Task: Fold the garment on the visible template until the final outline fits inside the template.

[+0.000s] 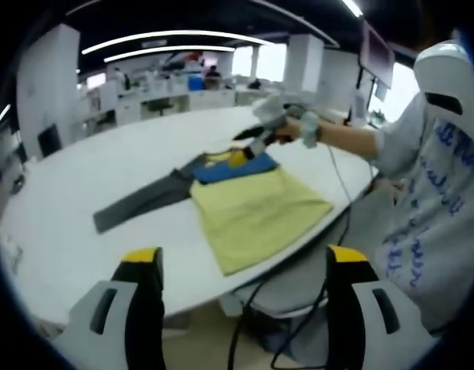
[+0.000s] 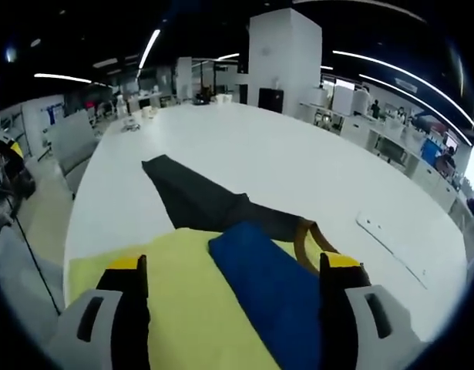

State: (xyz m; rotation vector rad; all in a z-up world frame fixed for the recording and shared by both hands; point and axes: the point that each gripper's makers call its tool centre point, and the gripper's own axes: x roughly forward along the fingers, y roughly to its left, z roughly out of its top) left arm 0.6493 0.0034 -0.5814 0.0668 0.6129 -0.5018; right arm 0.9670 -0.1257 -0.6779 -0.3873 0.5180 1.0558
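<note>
— What carries it all?

— A large white table (image 1: pixel 105 169) with a rounded edge; in the right gripper view its bare top (image 2: pixel 298 166) runs far back.

— And directly on it?

— A garment (image 1: pixel 248 204) lies flat near the edge: a yellow body (image 2: pixel 183 308), a blue panel (image 2: pixel 275 293) by the collar, and a dark grey sleeve (image 1: pixel 140 202) stretched out across the white top.

— Anything else?

— A thin pale strip (image 2: pixel 395 243) lies apart from the garment.

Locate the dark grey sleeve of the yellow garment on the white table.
In the left gripper view, the dark grey sleeve stretches left from the yellow garment across the white table; the right gripper hovers over the collar end.
</note>
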